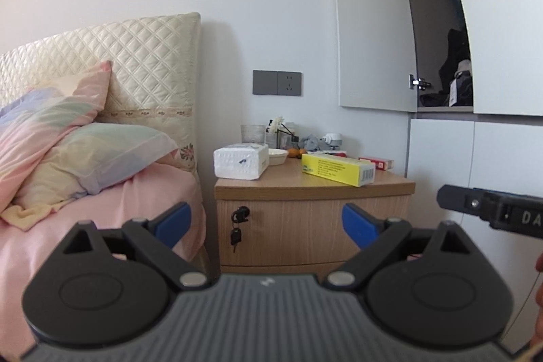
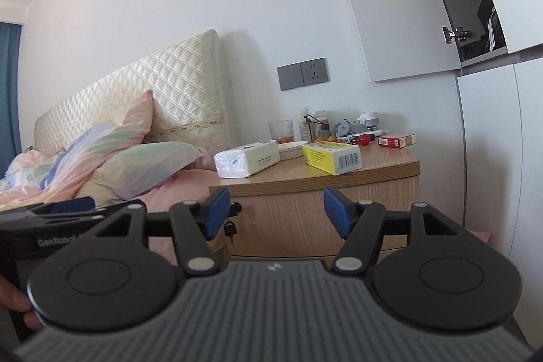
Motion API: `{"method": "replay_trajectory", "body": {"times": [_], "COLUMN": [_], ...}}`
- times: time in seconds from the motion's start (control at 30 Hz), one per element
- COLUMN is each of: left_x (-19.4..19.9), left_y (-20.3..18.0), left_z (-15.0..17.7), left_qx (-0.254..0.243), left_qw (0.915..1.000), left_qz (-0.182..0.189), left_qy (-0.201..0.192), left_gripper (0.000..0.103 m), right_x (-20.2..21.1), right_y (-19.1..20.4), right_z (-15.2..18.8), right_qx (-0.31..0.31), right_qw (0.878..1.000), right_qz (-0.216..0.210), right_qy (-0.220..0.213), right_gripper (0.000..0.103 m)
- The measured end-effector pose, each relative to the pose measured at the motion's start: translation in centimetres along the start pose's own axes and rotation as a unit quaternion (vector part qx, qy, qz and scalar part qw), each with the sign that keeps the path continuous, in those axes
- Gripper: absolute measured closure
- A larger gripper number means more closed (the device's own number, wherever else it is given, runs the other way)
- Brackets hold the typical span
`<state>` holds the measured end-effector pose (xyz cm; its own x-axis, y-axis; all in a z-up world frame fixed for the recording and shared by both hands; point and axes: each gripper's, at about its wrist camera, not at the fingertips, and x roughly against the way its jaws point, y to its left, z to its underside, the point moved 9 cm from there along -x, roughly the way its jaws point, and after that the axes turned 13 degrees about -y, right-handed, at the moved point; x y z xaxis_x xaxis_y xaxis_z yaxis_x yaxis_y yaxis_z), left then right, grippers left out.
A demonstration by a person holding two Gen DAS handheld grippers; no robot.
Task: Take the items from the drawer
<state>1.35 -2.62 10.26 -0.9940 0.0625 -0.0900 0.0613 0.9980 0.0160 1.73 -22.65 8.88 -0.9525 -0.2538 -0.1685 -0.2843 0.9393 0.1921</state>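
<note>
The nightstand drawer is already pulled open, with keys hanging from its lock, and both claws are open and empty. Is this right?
Not quite. The drawer is closed, its front flush with the nightstand, as the left wrist view shows. The rest stands: keys hang from the lock, and the left claw and right claw are open and empty.

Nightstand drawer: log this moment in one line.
drawer: closed, key in lock | left gripper: open, empty | right gripper: open, empty | stage: approach

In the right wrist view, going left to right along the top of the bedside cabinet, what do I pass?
White tissue pack → yellow box → red ball → red and gold box.
</note>
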Motion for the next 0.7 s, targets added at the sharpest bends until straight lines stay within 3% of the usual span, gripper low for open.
{"method": "replay_trajectory", "body": {"times": [0.33,0.5,0.7], "left_x": [0.7,0.4,0.6], "left_y": [2.3,2.8,2.4], "left_z": [1.9,3.4,4.1], "left_qx": [-0.021,0.01,0.004], "left_qw": [0.9988,0.9996,0.9998], "left_qz": [-0.043,-0.028,-0.022], "left_qy": [-0.014,0.0,-0.003], "left_gripper": [0.003,0.002,0.001], "right_x": [0.6,1.4,1.4], "right_y": [0.8,0.8,-0.8], "right_z": [1.3,2.3,4.0], "right_qx": [0.003,0.02,0.007], "right_qw": [1.0,1.0,1.0], "right_qz": [-0.01,-0.011,0.005], "right_qy": [-0.01,-0.015,0.009], "right_gripper": [0.037,0.037,0.037]}}
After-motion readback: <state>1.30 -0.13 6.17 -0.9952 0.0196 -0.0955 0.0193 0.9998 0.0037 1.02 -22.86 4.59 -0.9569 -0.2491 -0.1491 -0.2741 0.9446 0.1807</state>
